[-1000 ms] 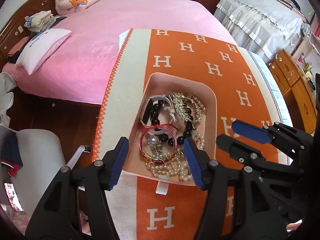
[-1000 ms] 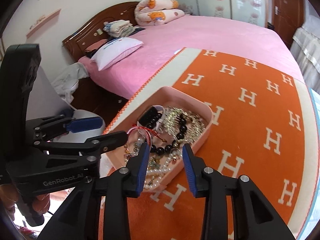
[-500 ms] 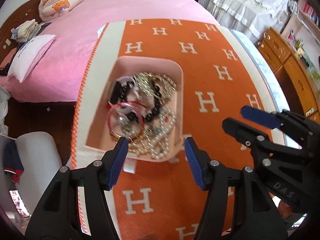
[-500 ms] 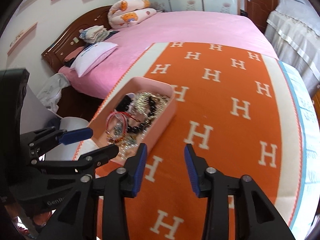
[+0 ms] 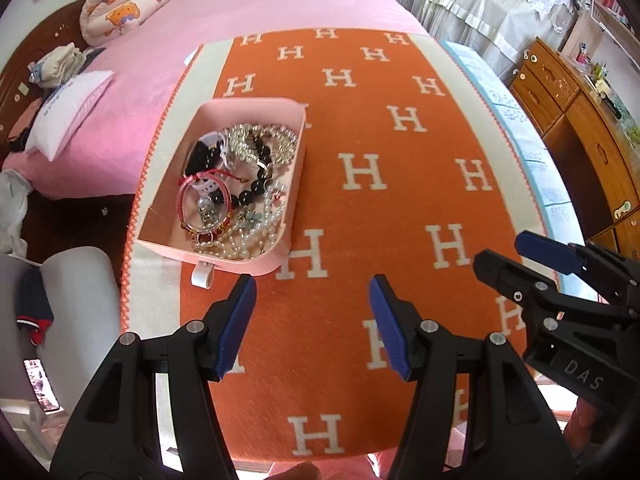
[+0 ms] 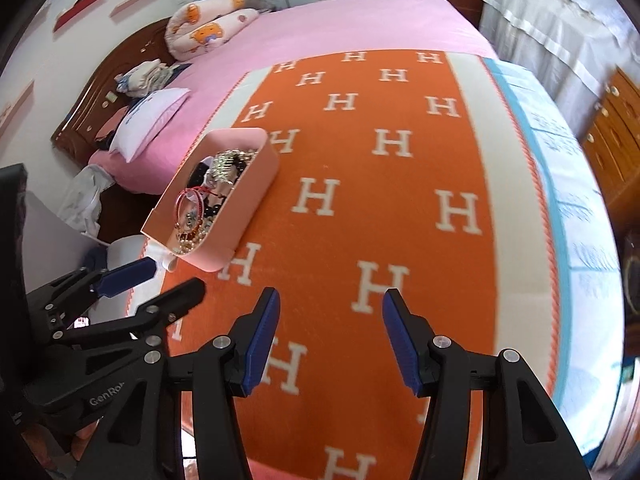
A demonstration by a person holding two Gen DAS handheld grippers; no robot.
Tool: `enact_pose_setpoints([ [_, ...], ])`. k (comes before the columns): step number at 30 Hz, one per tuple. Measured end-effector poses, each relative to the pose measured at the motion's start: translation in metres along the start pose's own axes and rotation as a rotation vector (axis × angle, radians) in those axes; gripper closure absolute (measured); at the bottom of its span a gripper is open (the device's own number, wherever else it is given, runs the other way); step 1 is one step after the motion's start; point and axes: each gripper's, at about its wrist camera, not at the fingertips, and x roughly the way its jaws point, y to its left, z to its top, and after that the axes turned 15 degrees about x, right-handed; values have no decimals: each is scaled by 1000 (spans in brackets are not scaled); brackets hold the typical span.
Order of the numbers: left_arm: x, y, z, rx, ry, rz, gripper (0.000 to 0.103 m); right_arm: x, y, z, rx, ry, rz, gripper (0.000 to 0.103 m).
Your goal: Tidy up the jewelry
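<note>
A pink tray (image 5: 294, 184) (image 6: 256, 196) sits on the left part of an orange blanket with white H letters (image 5: 400, 184) (image 6: 384, 216). It holds a tangle of jewelry (image 5: 236, 188) (image 6: 200, 208): a red bangle, black beads, pearl strands, gold chains. My left gripper (image 5: 312, 324) is open and empty, above the blanket, near and right of the tray. My right gripper (image 6: 328, 340) is open and empty, further right; it shows in the left wrist view (image 5: 516, 256).
The blanket lies on a table beside a pink bed (image 5: 168, 40) with pillows (image 5: 68, 112). A grey chair (image 5: 68, 312) stands at the left. Wooden drawers (image 5: 580, 120) and a white-covered bed (image 5: 480, 4) are at the right.
Both grippers have pulled back from over the tray and moved right, above bare blanket. The right gripper has opened wider. The tray and jewelry have not moved.
</note>
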Motion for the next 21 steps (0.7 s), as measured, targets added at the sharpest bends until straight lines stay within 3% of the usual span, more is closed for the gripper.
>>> enact_pose_setpoints([
  [9, -56, -15, 18, -3, -65, 79, 47, -71, -13, 10, 44, -89, -21, 36],
  [21, -103, -33, 31, -9, -139, 124, 47, -131, -8, 21, 10, -204, -46, 34],
])
